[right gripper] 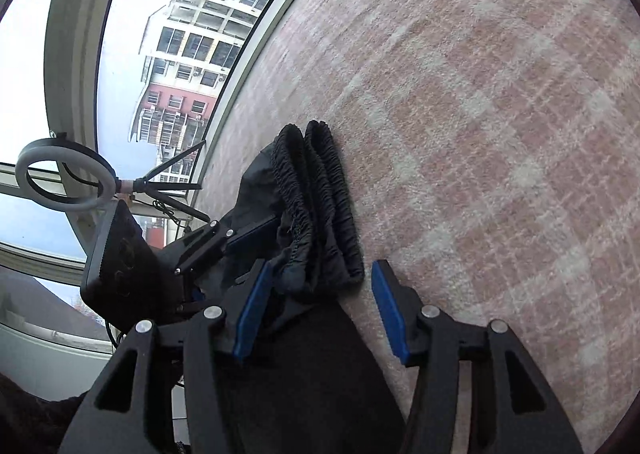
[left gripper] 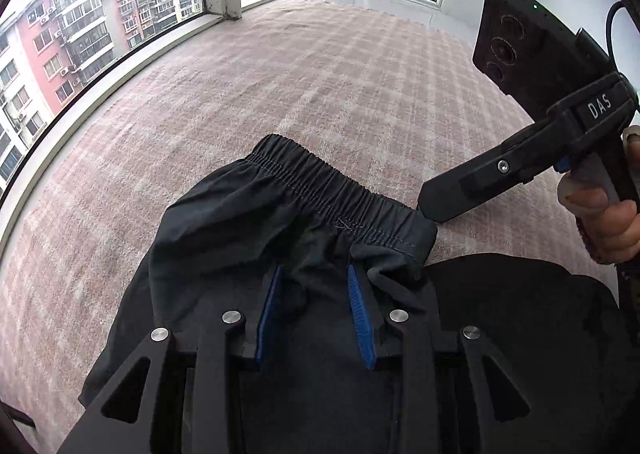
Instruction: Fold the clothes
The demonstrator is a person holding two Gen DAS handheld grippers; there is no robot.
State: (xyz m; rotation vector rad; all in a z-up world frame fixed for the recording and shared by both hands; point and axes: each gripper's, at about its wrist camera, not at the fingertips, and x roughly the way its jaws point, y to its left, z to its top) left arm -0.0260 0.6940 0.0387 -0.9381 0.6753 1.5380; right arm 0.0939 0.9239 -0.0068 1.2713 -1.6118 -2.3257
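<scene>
Dark shorts (left gripper: 280,221) lie on the pink plaid blanket (left gripper: 280,85) by the window (left gripper: 80,25), elastic waistband (right gripper: 320,205) folded double. Left tool (left gripper: 316,314) is pinched narrow on fabric just below the waistband. Right tool (right gripper: 320,310) has jaws apart, nothing gripped, the waistband end lying loose between the pads (right gripper: 386,314). Ring light (right gripper: 64,177) stands near the glass.

Upper-floor flat, likely bedroom: pink plaid blanket (left gripper: 320,93) spread beside bay window (left gripper: 120,13); apartment blocks (left gripper: 80,21) outside; ring light (right gripper: 66,177) on tripod.
</scene>
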